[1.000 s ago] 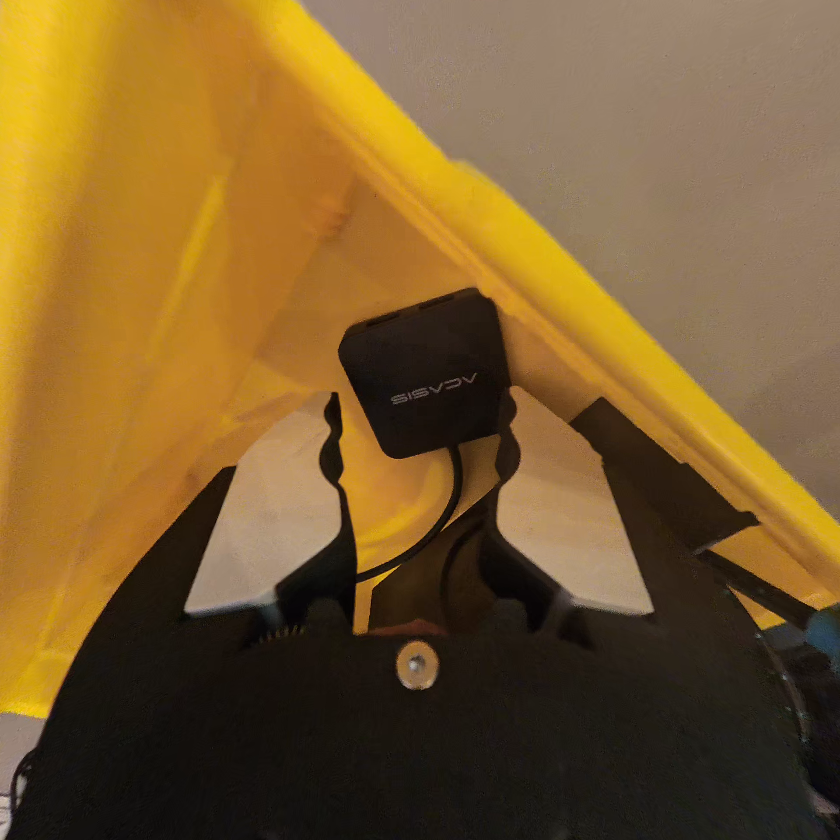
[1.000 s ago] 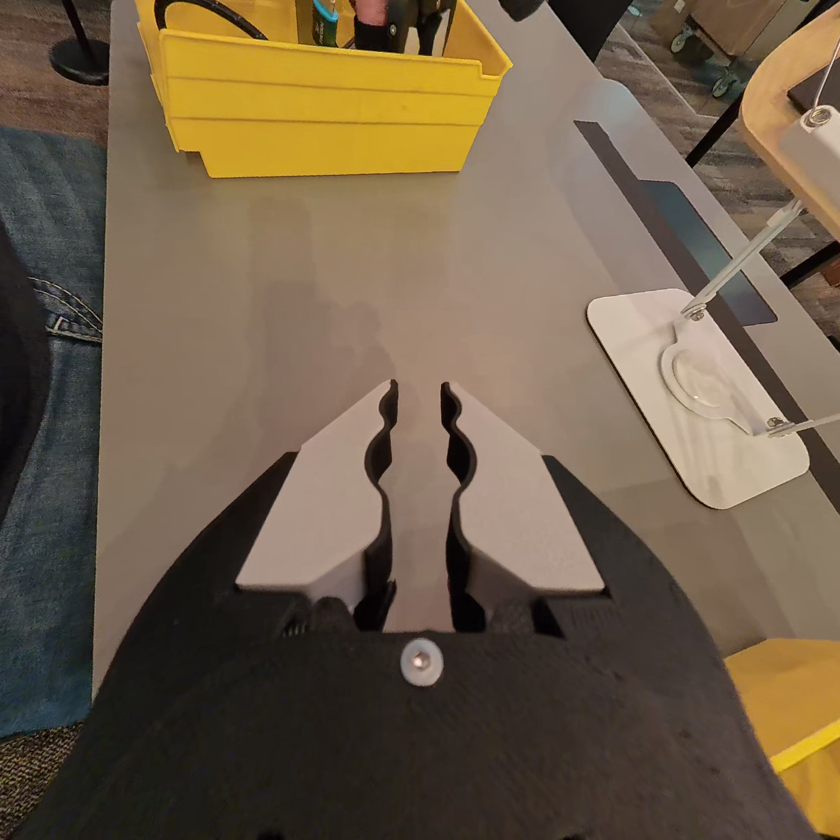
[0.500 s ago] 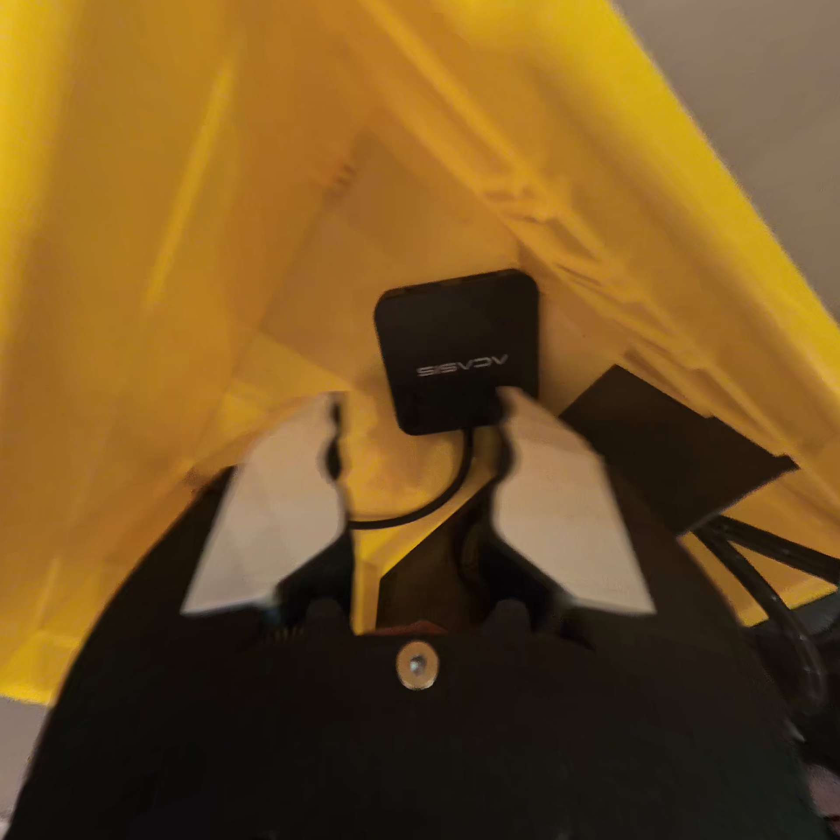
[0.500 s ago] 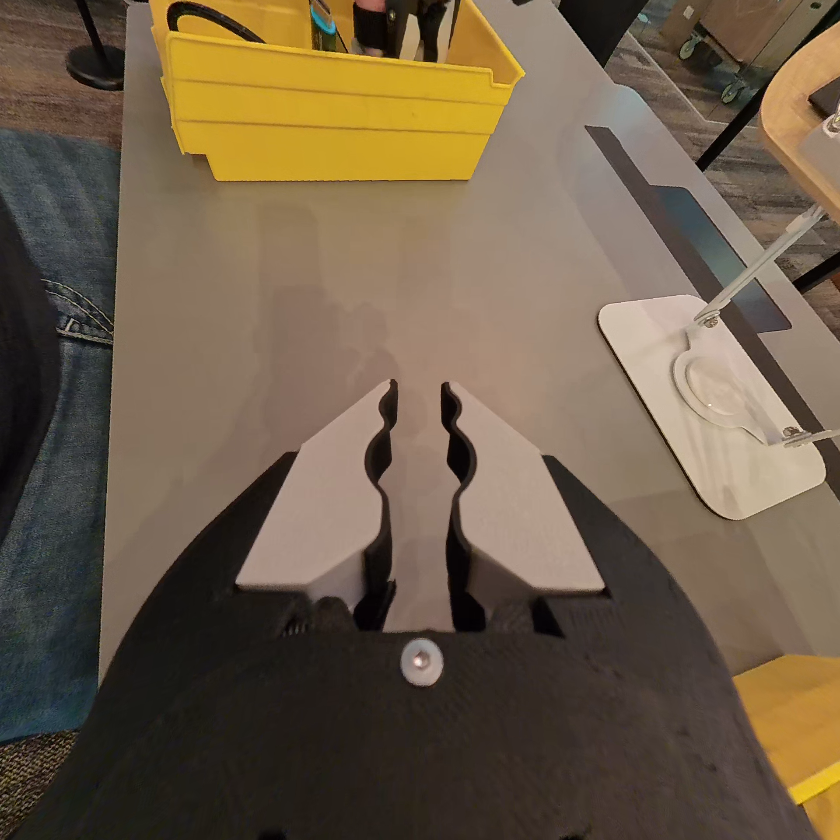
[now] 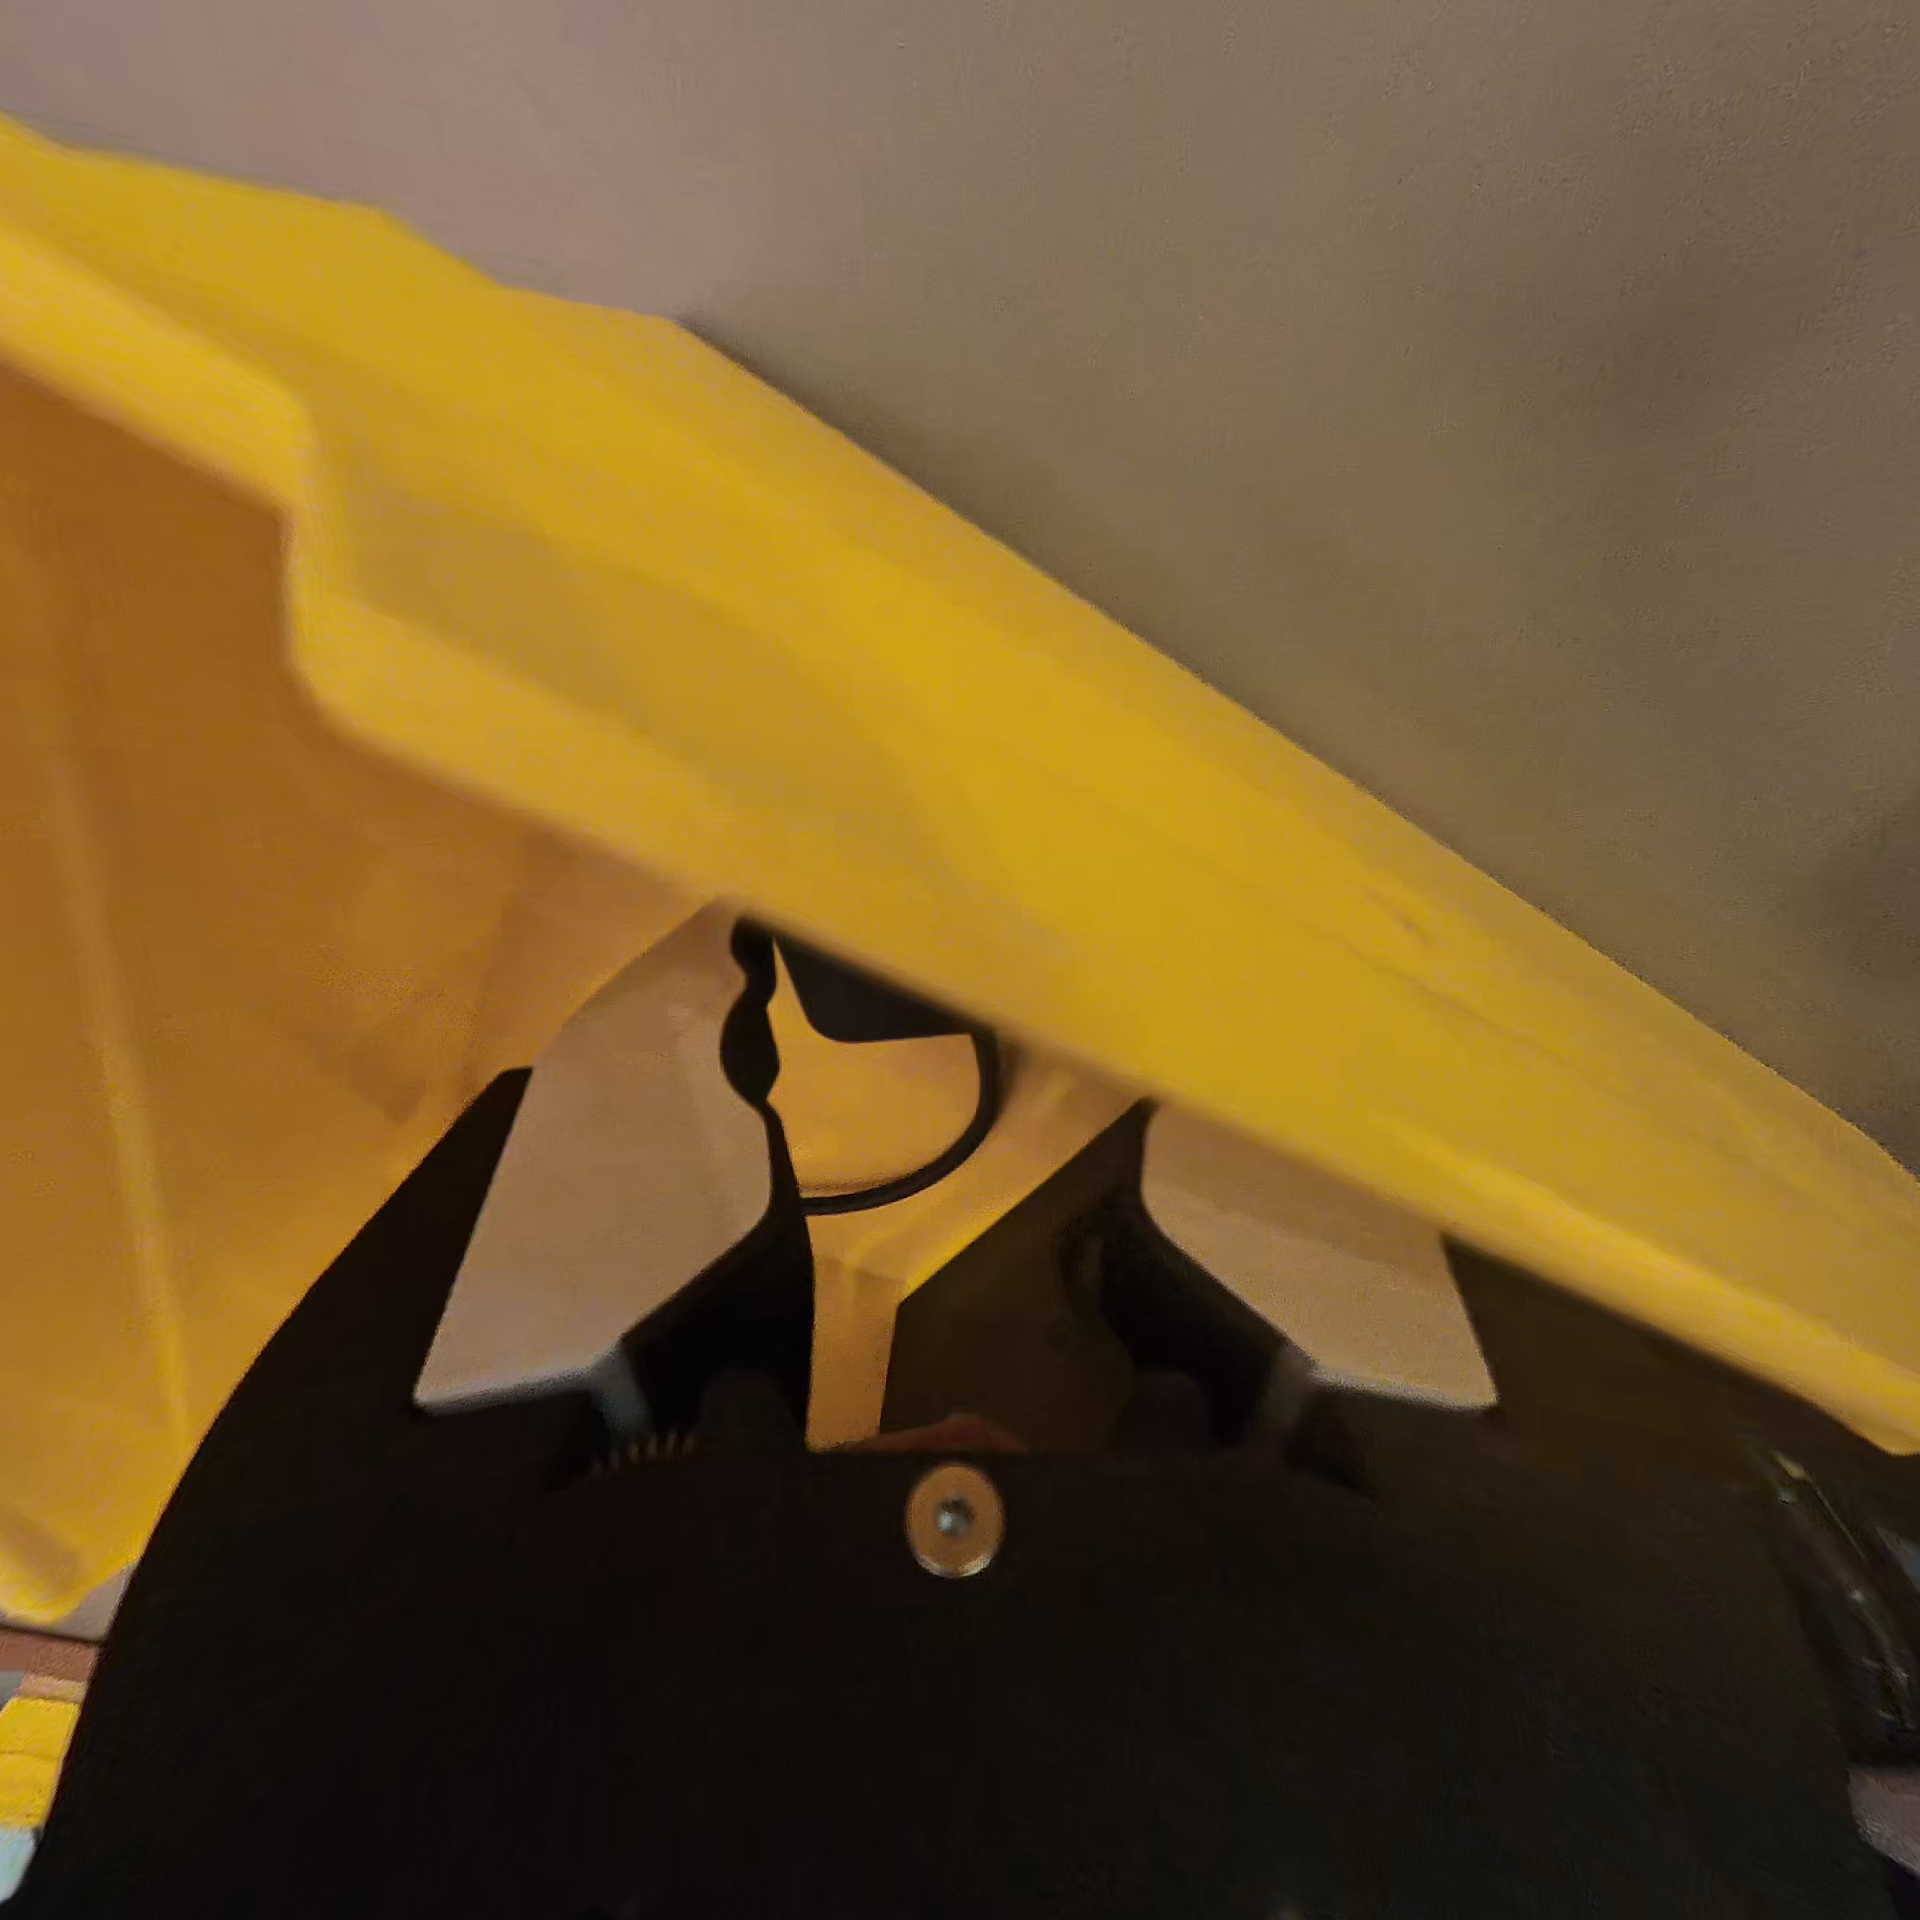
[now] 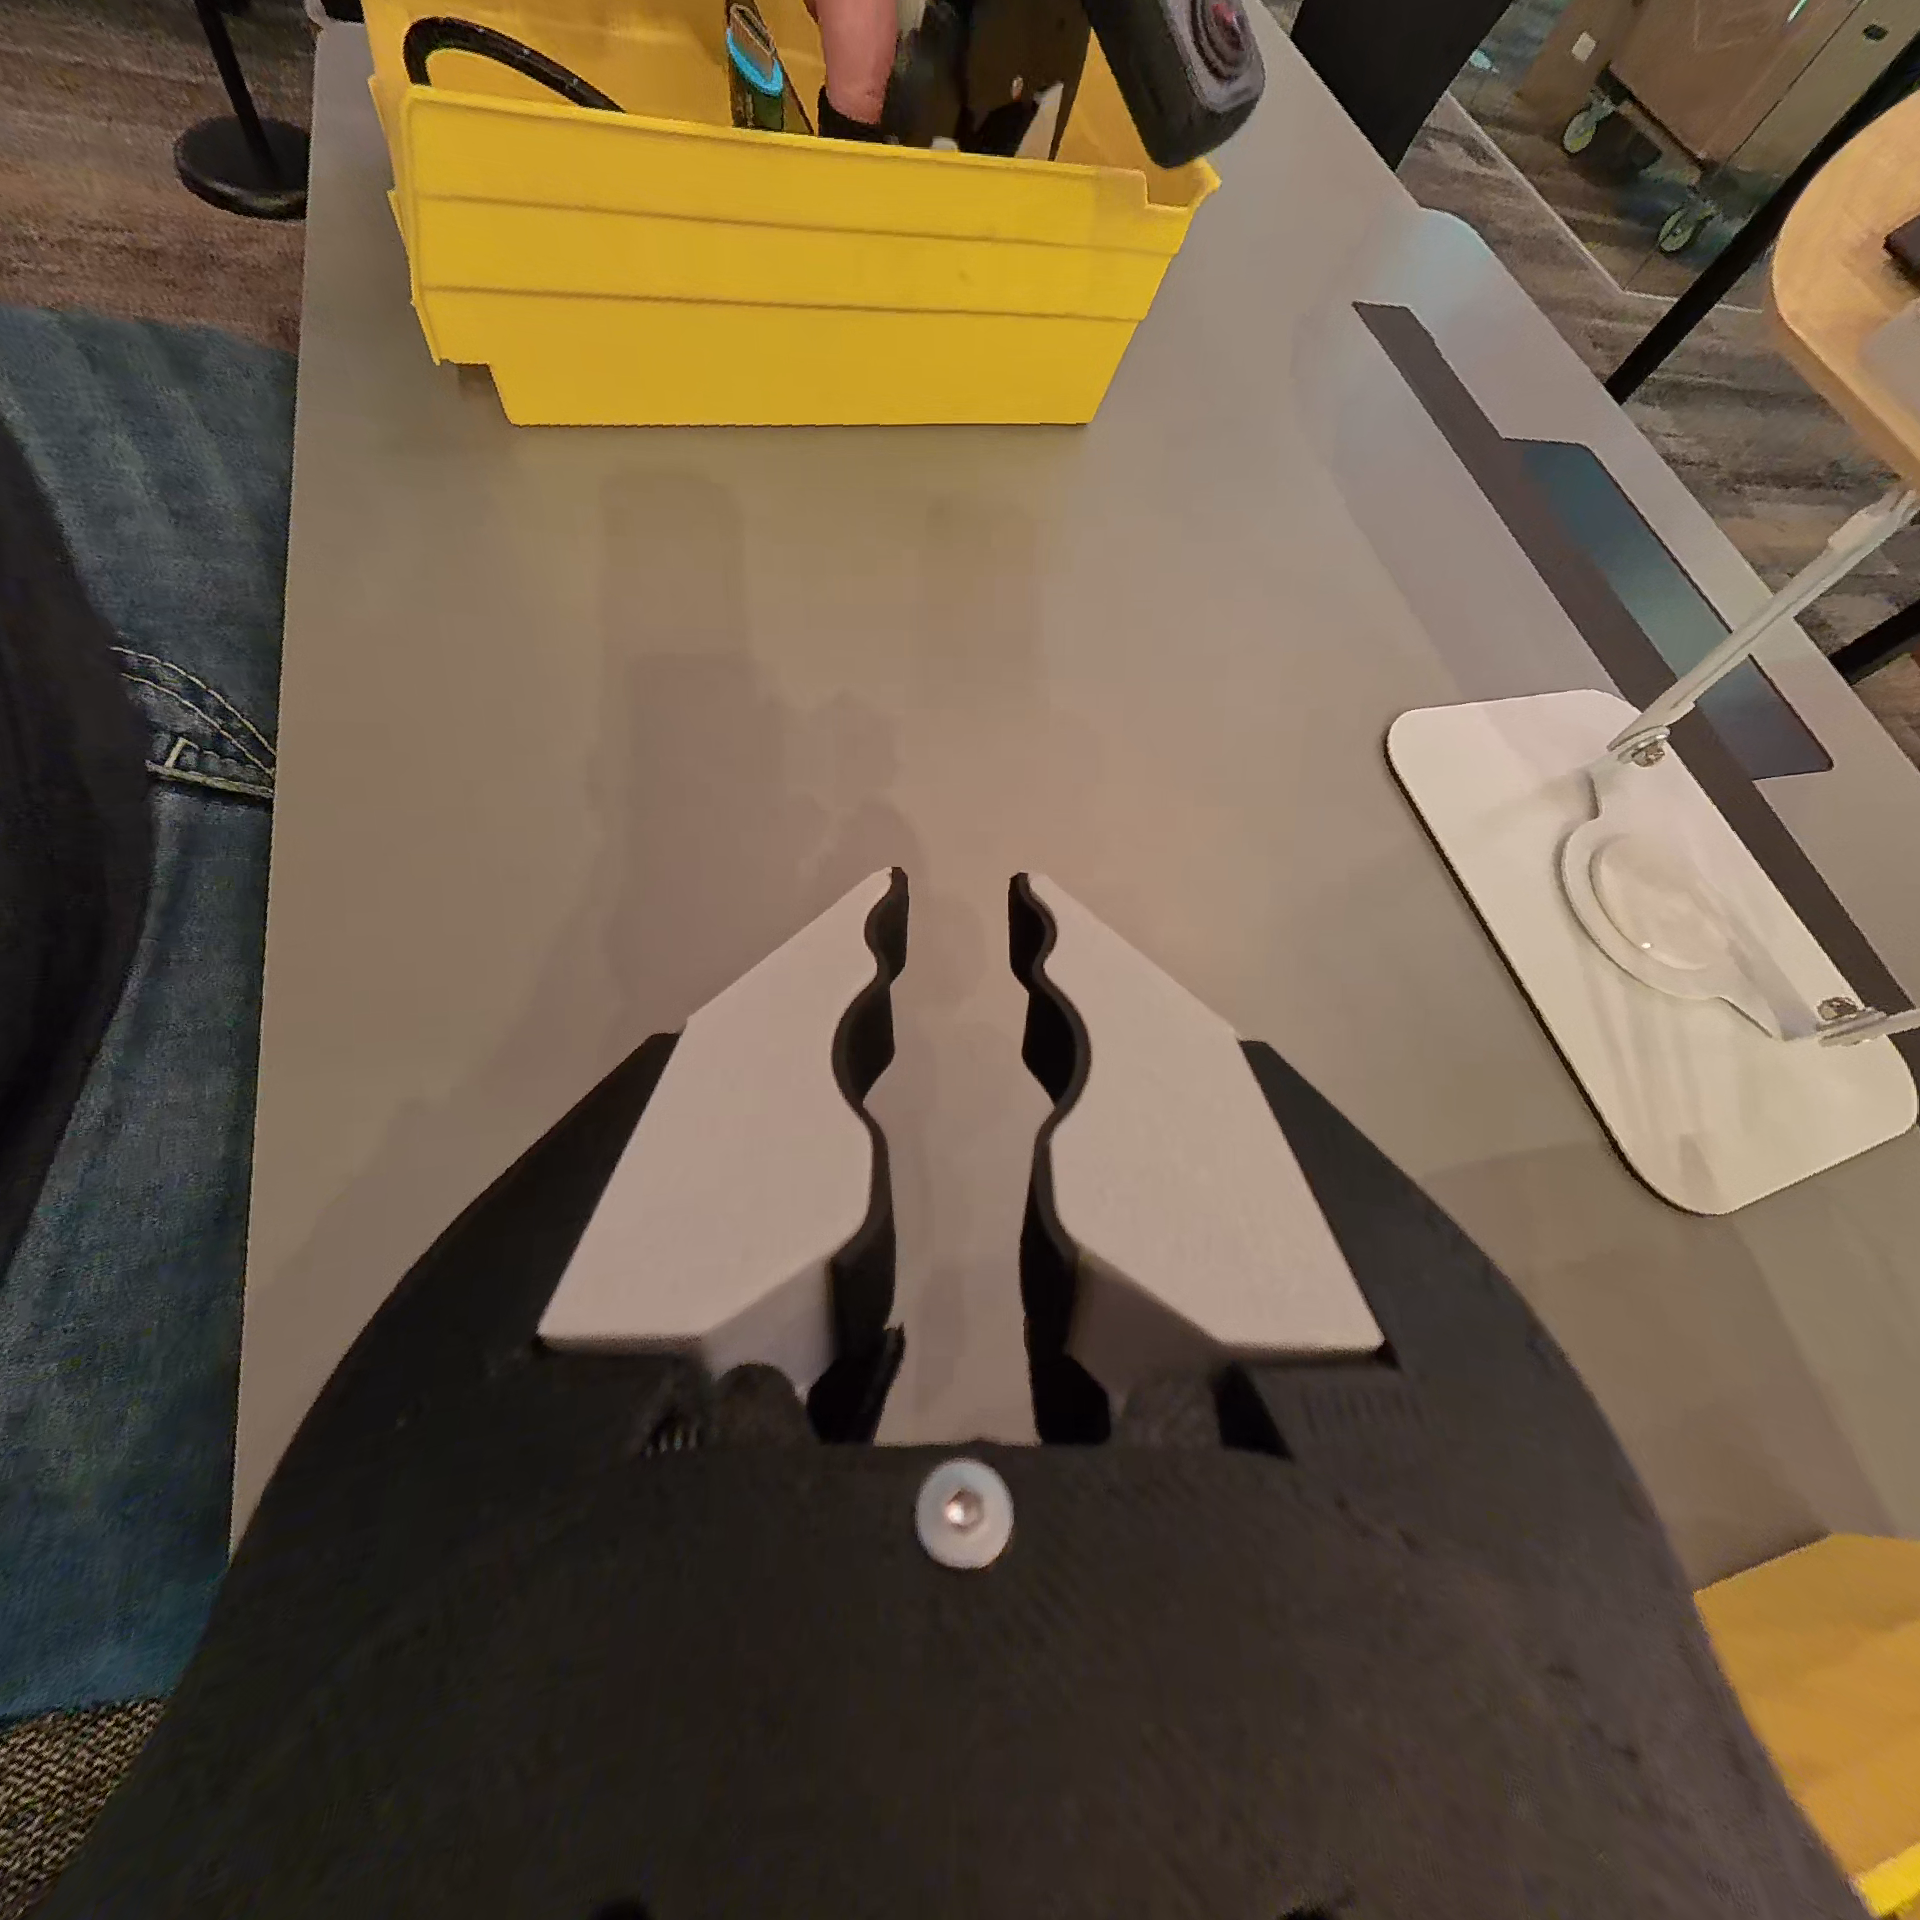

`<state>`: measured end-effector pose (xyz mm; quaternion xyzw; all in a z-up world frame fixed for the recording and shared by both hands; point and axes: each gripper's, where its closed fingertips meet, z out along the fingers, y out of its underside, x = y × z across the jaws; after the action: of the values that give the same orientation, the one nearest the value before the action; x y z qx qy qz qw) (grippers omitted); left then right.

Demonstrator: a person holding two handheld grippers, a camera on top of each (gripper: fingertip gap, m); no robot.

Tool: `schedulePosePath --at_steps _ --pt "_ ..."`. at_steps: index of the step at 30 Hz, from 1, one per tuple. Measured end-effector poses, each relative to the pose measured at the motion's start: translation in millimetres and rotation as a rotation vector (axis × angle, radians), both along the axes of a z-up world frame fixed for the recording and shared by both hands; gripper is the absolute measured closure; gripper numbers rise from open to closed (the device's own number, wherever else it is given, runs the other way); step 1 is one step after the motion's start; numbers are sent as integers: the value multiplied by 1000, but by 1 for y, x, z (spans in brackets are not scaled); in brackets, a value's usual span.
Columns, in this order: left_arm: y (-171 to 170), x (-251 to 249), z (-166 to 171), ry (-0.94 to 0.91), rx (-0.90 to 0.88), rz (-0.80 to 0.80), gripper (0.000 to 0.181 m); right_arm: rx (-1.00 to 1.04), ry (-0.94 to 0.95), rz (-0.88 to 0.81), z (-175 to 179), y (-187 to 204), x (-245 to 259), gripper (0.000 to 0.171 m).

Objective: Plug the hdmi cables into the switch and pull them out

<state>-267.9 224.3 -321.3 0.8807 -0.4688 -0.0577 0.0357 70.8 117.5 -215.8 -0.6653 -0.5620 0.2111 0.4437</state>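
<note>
Surface: grey table (image 6: 727, 623) with carpet and hard floor around it; a person's jeans-clad leg (image 6: 125, 1039) sits along its left edge.
Far left of table: yellow bin (image 6: 769, 281) stands at the table's far end, with a black cable (image 6: 488, 62) looped inside it.
Left gripper: the left gripper (image 5: 904, 997) reaches down into that bin. Its fingers stand well apart with nothing clamped between them. The bin's rim crosses in front and hides its right fingertip.
Switch: only a dark corner of the switch (image 5: 842, 997) shows under the rim, lying on the bin floor between the fingers. Its thin black lead (image 5: 935, 1164) curls back toward the gripper. Whether a finger touches it cannot be told.
Right gripper: the right gripper (image 6: 956, 883) hovers over bare table, well apart from the bin. Its fingers are a narrow gap apart and hold nothing.
Right of table: white stand base (image 6: 1538, 1091) with a thin metal arm.
Progress: very early, by my reading. The switch is not yet out of the bin, and no plugged cable shows, though its ports are hidden.
Left to do: lifting out switch and cables, plugging, pulling.
</note>
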Motion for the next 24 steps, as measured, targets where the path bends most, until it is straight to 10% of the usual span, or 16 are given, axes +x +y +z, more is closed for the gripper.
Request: schedulePosePath --at_steps 1,18,24 --pt "2 -1 3 -2 28 -1 114 1 2 -2 0 0 1 154" --pt "-11 65 200 -209 534 -293 114 117 143 -18 31 7 -23 143" --pt "-43 140 207 -269 497 -502 114 249 218 -4 60 3 -41 138"
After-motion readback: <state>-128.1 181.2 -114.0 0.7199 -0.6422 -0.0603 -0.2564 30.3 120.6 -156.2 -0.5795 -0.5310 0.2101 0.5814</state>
